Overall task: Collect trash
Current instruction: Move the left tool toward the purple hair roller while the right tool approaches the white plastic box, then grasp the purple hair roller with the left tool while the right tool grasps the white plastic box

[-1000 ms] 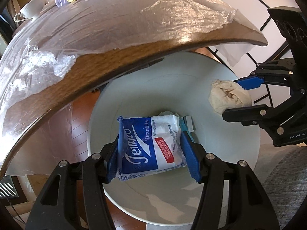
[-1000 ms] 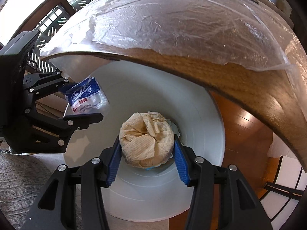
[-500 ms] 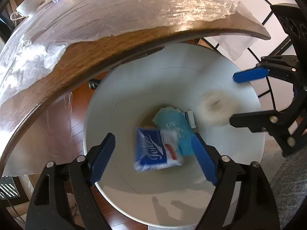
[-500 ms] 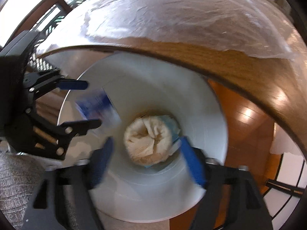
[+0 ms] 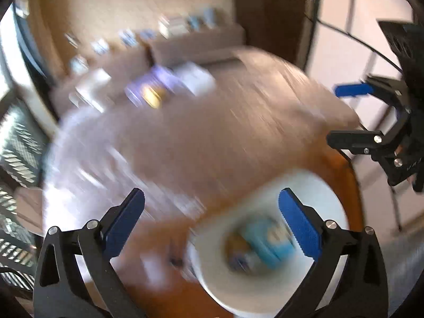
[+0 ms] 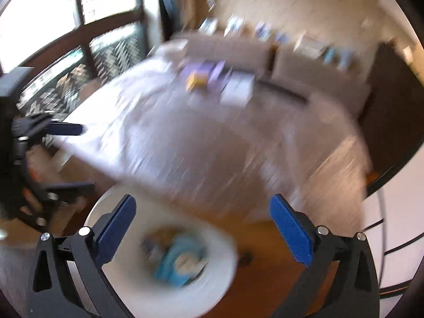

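Both views are smeared by motion. A white bin [image 5: 212,286] stands on the floor below the table edge and holds blurred trash [image 5: 259,246]: a teal packet and blue-and-white bits. My left gripper [image 5: 211,196] hangs above the bin, its jaws opening wide with nothing between them. To its right, my right gripper [image 5: 334,112] is likewise spread and empty. In the right wrist view the right gripper [image 6: 202,201] is opening over the bin [image 6: 220,278] and its trash [image 6: 180,259]. The left gripper [image 6: 86,156] shows at the left edge, empty.
A wooden table [image 5: 212,137] covered in clear plastic film fills the middle. Purple and yellow items [image 5: 151,92] and a white box [image 5: 196,76] sit at its far side. A low shelf [image 6: 304,61] with small objects lines the wall. A window [image 6: 79,13] is at the left.
Both grippers let go: the tissue pack and the crumpled paper dropped into the bin. Both jaws spread wide, and both grippers rose and tilted up, so the table top came into view.
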`<move>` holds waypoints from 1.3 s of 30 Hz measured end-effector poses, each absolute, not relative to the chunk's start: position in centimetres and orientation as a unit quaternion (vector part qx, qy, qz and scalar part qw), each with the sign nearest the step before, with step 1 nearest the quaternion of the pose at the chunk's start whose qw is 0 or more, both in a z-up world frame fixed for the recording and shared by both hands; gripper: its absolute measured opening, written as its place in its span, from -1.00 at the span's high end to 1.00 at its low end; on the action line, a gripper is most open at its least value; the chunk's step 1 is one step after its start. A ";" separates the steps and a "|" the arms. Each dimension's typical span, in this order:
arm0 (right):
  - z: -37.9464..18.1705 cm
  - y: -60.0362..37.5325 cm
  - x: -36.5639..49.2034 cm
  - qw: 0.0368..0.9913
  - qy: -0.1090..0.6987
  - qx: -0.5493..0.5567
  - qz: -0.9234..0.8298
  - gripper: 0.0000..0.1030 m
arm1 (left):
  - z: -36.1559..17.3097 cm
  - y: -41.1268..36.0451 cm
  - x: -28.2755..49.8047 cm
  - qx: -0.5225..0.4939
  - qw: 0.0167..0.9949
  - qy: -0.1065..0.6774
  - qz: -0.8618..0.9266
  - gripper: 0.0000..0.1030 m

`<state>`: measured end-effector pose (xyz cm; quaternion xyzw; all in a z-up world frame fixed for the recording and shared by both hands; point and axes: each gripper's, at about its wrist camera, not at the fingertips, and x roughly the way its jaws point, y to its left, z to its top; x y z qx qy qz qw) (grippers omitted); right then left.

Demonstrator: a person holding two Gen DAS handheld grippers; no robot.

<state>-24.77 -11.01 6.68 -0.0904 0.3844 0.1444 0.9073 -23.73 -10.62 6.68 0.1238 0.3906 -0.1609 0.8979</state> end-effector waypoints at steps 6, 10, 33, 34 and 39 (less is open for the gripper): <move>6.8 -12.9 -16.4 0.906 0.398 0.001 0.142 -0.92 | 6.3 -9.5 -16.3 0.135 0.906 0.387 -0.106 -0.97; 5.7 -12.9 -10.8 0.896 0.414 0.045 0.151 -0.92 | 5.3 -9.0 -12.2 0.128 0.903 0.394 -0.112 -0.97; -0.6 -9.3 3.4 0.877 0.462 0.005 0.136 -0.59 | 3.3 -3.8 4.2 0.084 0.887 0.431 -0.139 -0.66; -0.7 -9.0 3.7 0.876 0.462 0.001 0.137 -0.55 | 3.0 -4.0 4.6 0.087 0.884 0.435 -0.144 -0.66; -1.5 -8.4 4.3 0.870 0.472 -0.002 0.146 -0.44 | 2.2 -4.5 5.5 0.088 0.867 0.453 -0.188 -0.51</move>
